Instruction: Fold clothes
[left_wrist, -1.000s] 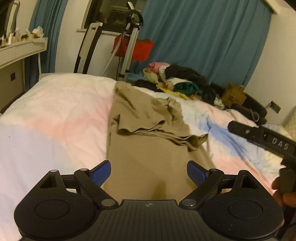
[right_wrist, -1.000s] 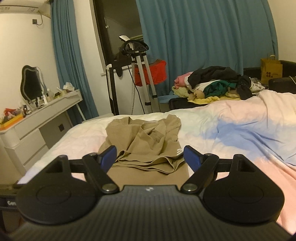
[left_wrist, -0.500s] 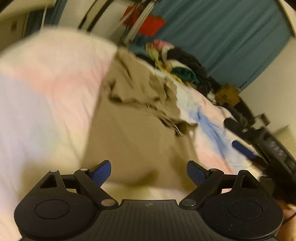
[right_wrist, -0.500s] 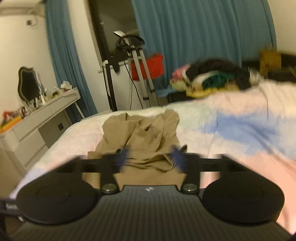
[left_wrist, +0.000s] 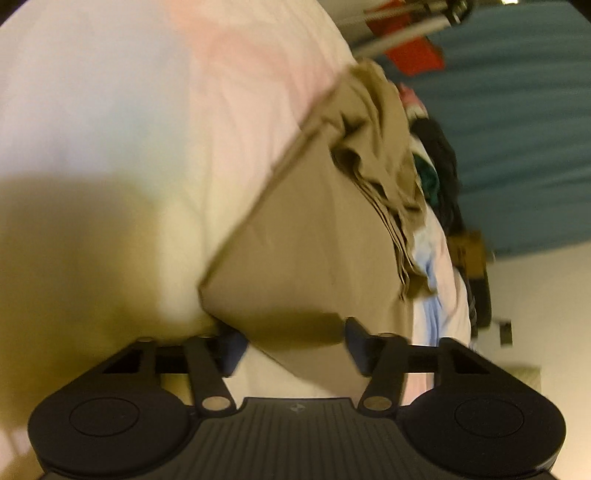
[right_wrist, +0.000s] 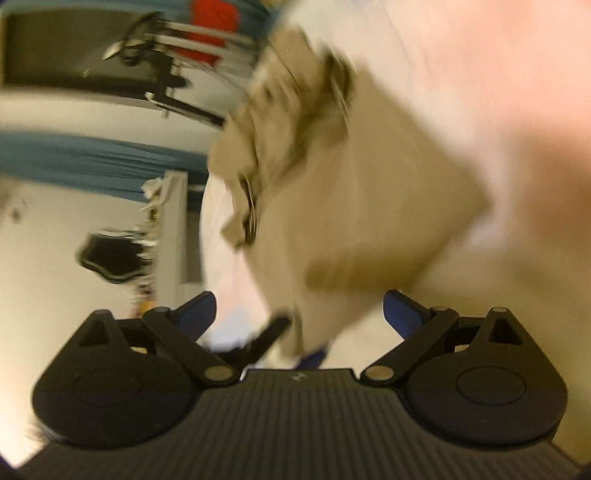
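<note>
Trousers (left_wrist: 314, 251) in tan cloth lie flat on our pastel bed (left_wrist: 147, 129), legs bunched toward the teal curtain (left_wrist: 524, 122) and clothes pile (left_wrist: 443, 166). Our left gripper (left_wrist: 291, 341) is closing, a near corner between its jaws, unpinched; our right gripper (right_wrist: 299, 314) gapes over the other corner. Both views have rolled and dropped since earlier.

1. The left gripper (left_wrist: 293, 341) is matte black, with a ribbed centre plate and two round housings.
2. Silver pivot screws fix its linkage arms; the pads are blue.
3. The right gripper (right_wrist: 299, 314) looks the same, blue pads (right_wrist: 400, 312) included.
</note>
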